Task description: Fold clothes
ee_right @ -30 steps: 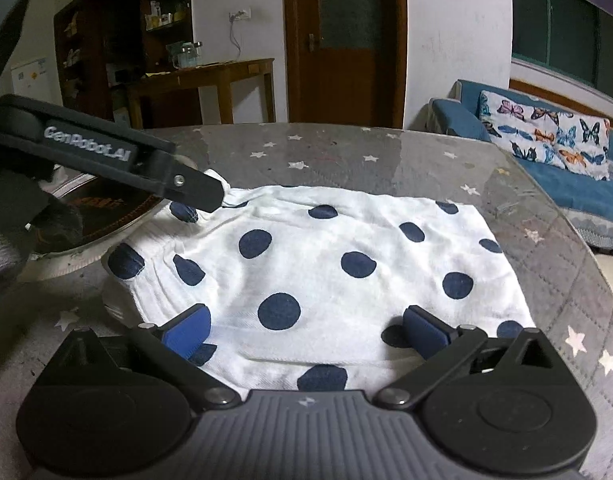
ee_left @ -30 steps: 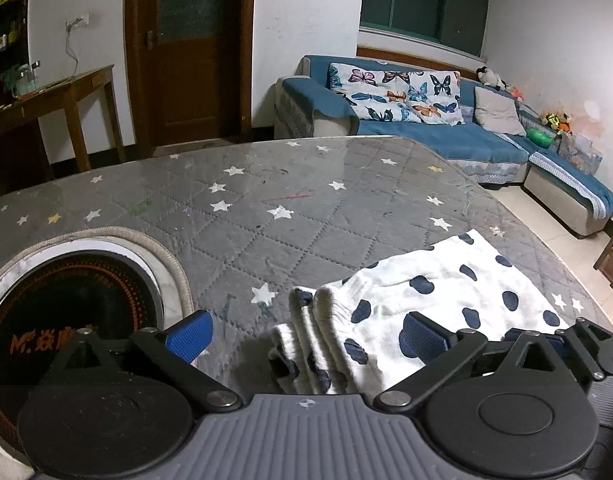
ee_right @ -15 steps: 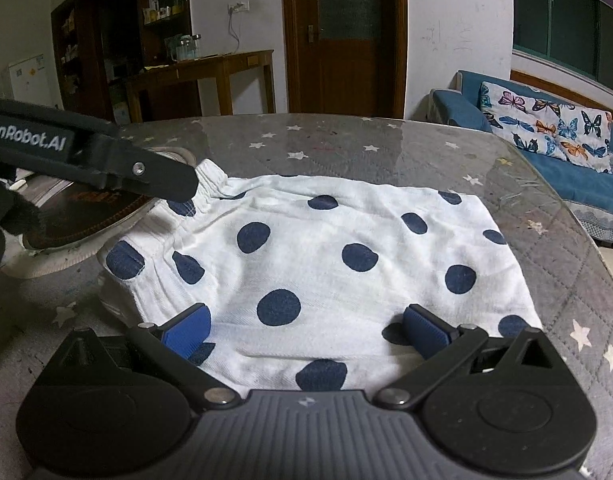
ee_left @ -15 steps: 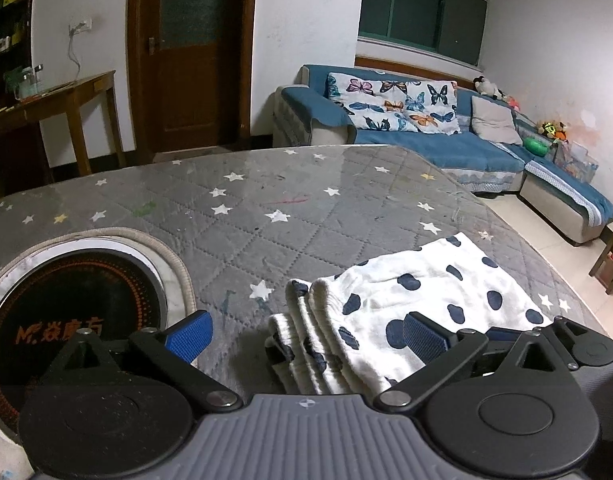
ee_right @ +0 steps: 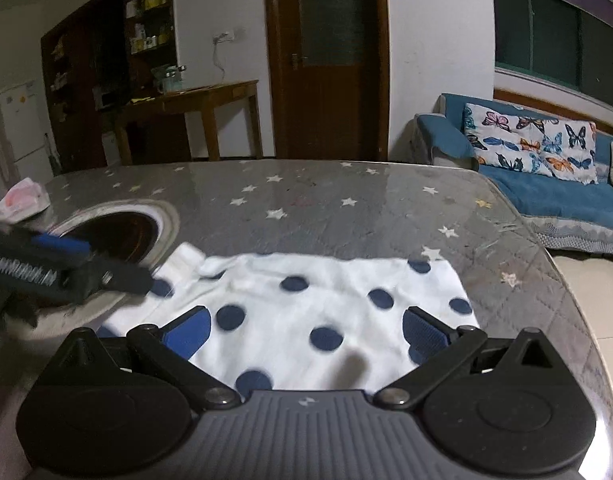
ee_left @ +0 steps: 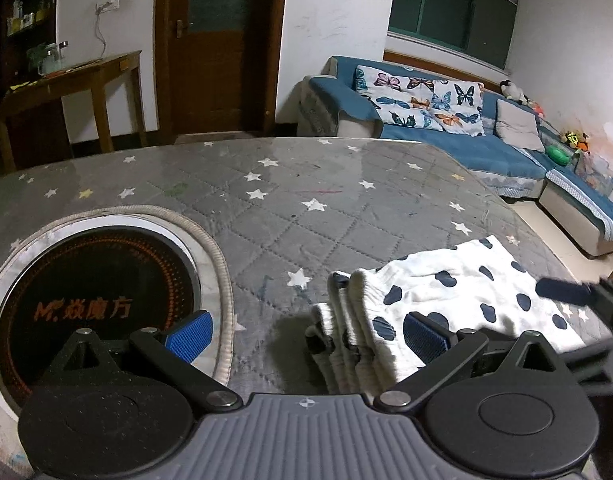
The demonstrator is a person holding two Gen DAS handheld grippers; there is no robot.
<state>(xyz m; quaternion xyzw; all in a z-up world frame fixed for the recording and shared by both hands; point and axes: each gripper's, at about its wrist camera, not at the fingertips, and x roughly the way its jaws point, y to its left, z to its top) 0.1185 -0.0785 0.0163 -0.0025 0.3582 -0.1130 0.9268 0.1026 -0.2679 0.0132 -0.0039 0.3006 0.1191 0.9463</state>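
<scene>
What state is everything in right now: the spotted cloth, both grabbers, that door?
Spotted cloth: folded, flat on the table, gathered edge to the left.
Left gripper: open, holding nothing.
Right gripper: open, holding nothing.
Door: closed.

Black gripper [ee_left: 306, 334], blue ribbed pads [ee_left: 188, 334]

The only thing you can really read is on the round black disc [ee_left: 94, 300] set into the table [ee_left: 306, 216]: orange lettering across its middle, starting with something like a stylised "M" and then Chinese characters that look like 焱魔方. In your right wrist view there's white print on the side of the left gripper [ee_right: 106, 276], but it's too smeared to make out.
</scene>
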